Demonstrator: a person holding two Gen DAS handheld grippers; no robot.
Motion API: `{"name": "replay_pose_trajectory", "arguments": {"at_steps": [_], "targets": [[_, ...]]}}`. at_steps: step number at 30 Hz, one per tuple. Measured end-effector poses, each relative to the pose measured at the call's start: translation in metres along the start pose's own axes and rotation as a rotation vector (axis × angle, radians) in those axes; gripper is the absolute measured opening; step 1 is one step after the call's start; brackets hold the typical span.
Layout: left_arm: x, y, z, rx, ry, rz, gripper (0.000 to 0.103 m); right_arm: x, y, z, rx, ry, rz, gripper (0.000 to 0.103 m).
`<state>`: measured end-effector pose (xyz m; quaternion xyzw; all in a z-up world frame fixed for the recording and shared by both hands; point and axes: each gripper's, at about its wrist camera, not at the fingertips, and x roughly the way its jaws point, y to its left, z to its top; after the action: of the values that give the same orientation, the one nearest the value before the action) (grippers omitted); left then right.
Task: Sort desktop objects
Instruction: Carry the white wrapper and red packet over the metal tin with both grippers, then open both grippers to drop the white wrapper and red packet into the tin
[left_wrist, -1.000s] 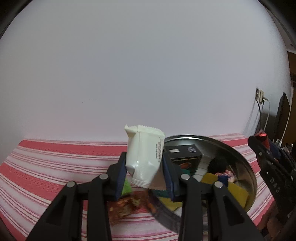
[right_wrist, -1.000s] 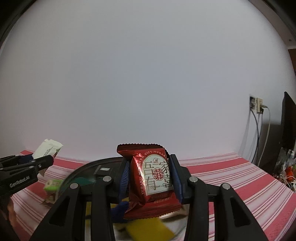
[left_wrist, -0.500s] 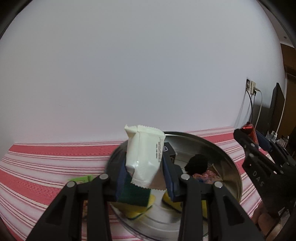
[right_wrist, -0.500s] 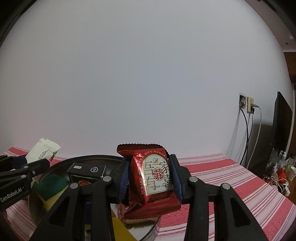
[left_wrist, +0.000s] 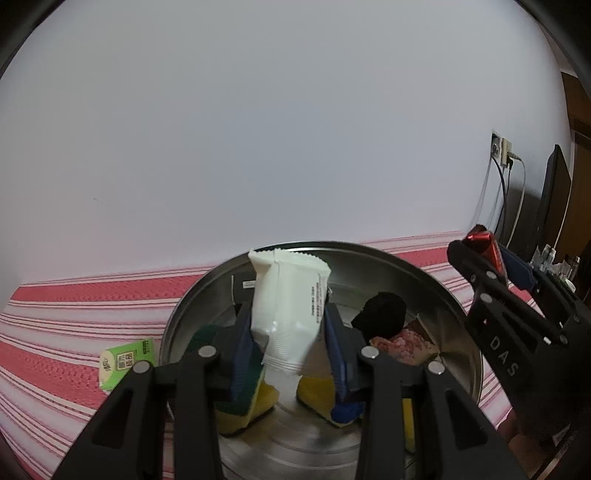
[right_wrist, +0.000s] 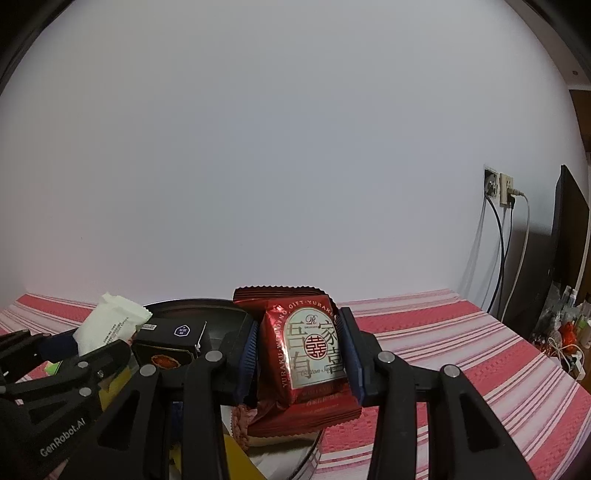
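Left wrist view: left gripper (left_wrist: 291, 341) clamps white packet (left_wrist: 286, 310) above bowl (left_wrist: 436, 280); right gripper (right_wrist: 301, 354) clamps red packet (right_wrist: 308, 354).

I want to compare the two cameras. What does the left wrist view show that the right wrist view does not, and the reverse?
Only the left wrist view shows the green-and-yellow sponge, the black lump and the pink packet inside the metal bowl, and the green carton beside it.

Only the right wrist view shows the red packet's printed front and the black box's label.

Both show the white packet, the bowl and the striped cloth.
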<state>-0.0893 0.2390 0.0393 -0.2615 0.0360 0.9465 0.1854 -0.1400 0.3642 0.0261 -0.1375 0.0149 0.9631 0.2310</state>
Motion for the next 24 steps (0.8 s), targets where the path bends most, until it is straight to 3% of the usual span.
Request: {"name": "replay_pose_trajectory", "arguments": {"at_steps": [15,19,20,22,24], "targets": [[0.018,-0.008,-0.004,0.002,0.065,0.015,0.038,0.015,0.001,0.001,0.009,0.046,0.004,0.044],[0.016,-0.006,-0.004,-0.011,0.052,0.034,0.058,0.02,0.0,-0.001,0.025,0.067,0.017,0.048],[0.013,-0.005,-0.004,-0.017,0.037,0.039,0.07,0.021,0.001,-0.002,0.029,0.077,0.022,0.05],[0.007,-0.003,-0.003,-0.019,0.005,0.07,0.076,0.021,0.001,-0.003,0.041,0.079,0.03,0.057],[-0.001,0.0,-0.001,-0.016,-0.03,0.1,0.091,0.015,0.0,-0.003,0.057,0.051,0.003,0.076]]}}
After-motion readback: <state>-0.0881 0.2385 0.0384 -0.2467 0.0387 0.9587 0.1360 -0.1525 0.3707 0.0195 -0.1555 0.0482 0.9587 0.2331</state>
